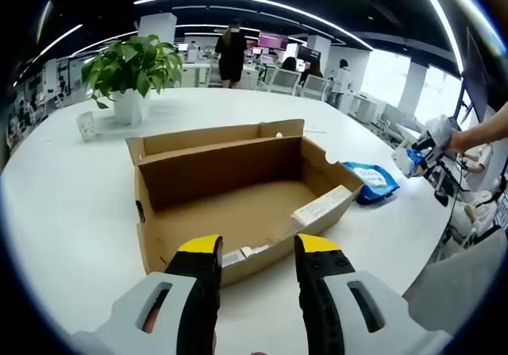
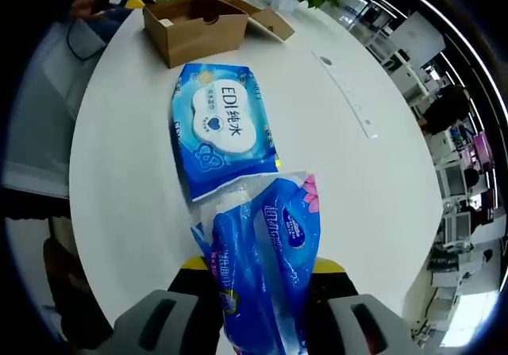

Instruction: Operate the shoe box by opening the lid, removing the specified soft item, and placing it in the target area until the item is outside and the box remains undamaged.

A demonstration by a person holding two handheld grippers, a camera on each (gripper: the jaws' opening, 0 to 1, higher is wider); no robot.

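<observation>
The open shoe box (image 1: 238,200) sits on the white table (image 1: 71,204), directly ahead of the left gripper (image 1: 258,253), lid folded back behind it. A potted plant (image 1: 131,69) stands farther back — left of the box. A flat wipes pack (image 2: 222,125) lies on the table beside the box, right of it in the left gripper view. Between the right gripper (image 2: 258,269) jaws sits a tissue pack (image 2: 266,260), raised above the table, it seems, just nearer than the wipes.

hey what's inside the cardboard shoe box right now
In the left gripper view the open shoe box looks nearly empty: bare cardboard floor, plus some white paper slips by the near wall. The near wall hides the floor strip right behind it.
</observation>
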